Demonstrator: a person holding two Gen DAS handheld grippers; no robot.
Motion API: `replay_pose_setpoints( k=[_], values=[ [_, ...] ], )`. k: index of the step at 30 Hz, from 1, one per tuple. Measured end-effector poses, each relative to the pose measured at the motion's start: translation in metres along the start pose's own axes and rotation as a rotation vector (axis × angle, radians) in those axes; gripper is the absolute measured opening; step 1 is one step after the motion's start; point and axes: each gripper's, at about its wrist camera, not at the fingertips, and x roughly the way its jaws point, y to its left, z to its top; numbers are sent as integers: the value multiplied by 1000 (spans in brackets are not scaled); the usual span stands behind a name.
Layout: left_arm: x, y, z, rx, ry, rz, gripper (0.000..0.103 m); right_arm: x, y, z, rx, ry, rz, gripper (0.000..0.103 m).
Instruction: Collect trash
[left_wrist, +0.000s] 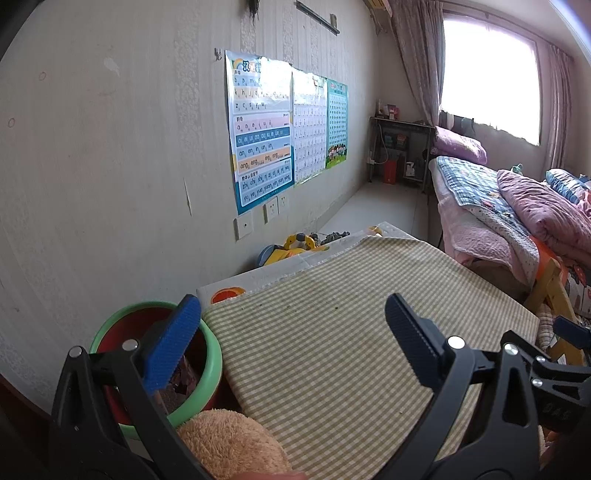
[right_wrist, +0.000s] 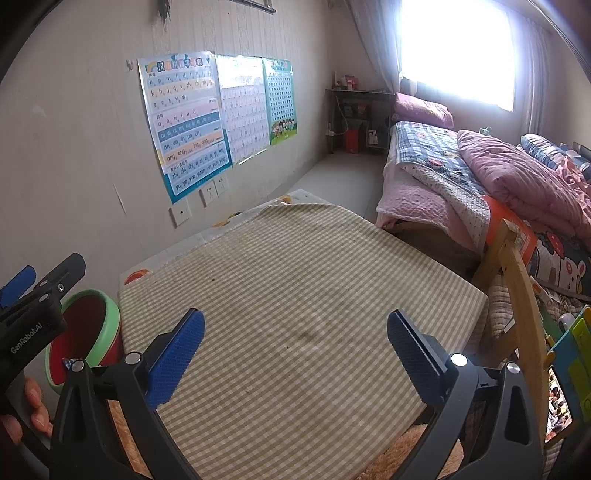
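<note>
Left gripper: jaws spread wide, nothing between them; its left pad hung over the rim of the trash bin. Right gripper: jaws also spread wide and empty, above the near half of the bench.

Bench top, a green-checked cloth, lay bare apart from faint stains. Bin, green rim and red inside, stood just beside the bench's near-left corner, against the wall; some scraps lay inside it. A tan plush item touched the bench's near edge. A wooden chair frame stood close at the right edge, with the bed beyond. Open floor ran between wall and bed.
</note>
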Motion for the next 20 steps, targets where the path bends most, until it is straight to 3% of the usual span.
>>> replay_pose_setpoints(
  k=[10, 15, 20],
  values=[
    [12, -2, -8, 3, 63, -13, 98, 34, -6, -14, 15, 65, -5, 96],
    [16, -1, -11, 6, 58, -8, 98, 98, -26, -21, 86, 92, -54, 95],
    [14, 4, -11, 8, 49, 7, 98, 173, -53, -16, 198, 164, -178, 96]
  ],
)
